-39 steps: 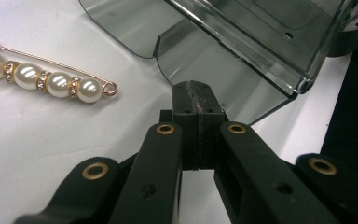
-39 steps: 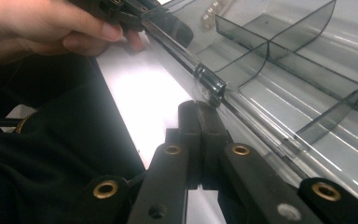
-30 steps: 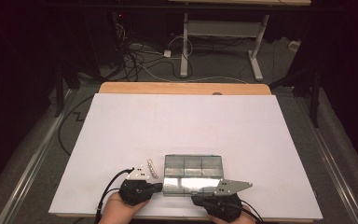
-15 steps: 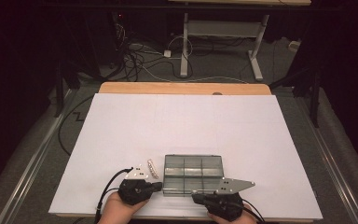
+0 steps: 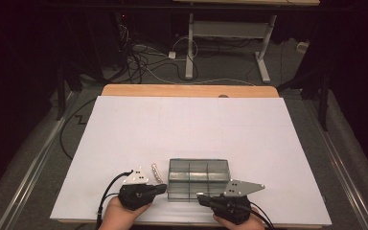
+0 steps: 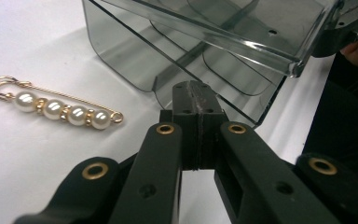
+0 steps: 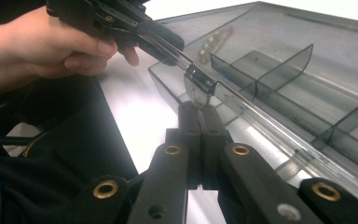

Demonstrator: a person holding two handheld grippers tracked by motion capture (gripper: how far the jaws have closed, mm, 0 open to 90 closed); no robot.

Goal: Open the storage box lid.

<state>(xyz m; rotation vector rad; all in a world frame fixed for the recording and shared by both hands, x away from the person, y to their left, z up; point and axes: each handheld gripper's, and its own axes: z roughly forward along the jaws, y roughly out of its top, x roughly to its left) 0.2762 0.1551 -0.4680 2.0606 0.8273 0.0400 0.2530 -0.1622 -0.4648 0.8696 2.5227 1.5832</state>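
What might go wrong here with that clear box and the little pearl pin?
1. Both shut grippers, left and right, work at the box's near edge; the raised lid may slip and drop.
2. A shove could slide the box into the pin lying loose beside it.

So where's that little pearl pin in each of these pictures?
High view: the pin lies on the white table, just left of the grey box, beside the left gripper.
Left gripper view: the pin is at left, beside the box.
Right gripper view: a blurred shape seen through the box wall, upper middle, is probably it.
Shared landmark: the grey box.
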